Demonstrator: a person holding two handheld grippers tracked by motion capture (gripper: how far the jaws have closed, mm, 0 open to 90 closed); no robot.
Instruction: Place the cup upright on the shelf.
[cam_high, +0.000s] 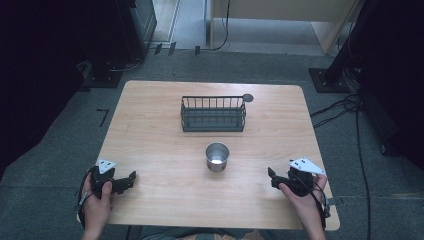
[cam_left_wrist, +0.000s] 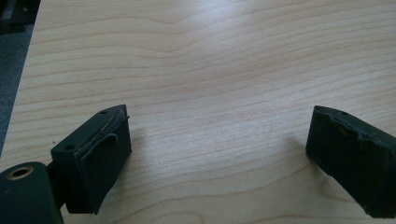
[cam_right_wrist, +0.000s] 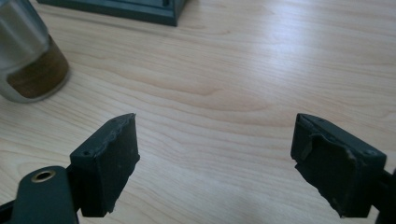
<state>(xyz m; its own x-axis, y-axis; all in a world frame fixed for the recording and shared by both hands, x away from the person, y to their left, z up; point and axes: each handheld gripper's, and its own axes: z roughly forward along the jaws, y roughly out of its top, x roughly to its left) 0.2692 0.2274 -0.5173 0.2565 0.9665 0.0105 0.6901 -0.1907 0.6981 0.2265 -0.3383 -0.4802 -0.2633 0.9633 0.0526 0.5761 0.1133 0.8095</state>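
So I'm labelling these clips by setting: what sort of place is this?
Probably a lab or office set up for recording: a lone wooden table on grey carpet, loose cables across the floor, and dark equipment stands around it.

High view: fixed above the near edge of the desk (cam_high: 160, 135), facing forward and down, far enough to take in the whole top and the floor past it. Metal cup (cam_high: 217, 156) sits mid-frame, wire basket (cam_high: 213, 114) just behind the cup.

Left gripper view: rides low, close to the wood, looking along its own jaws at bare desk (cam_left_wrist: 210, 70) left of the cup.

Right gripper view: equally low and close. Cup (cam_right_wrist: 28, 56) at upper left, basket base (cam_right_wrist: 121, 9) behind the cup; both shared with the high view.
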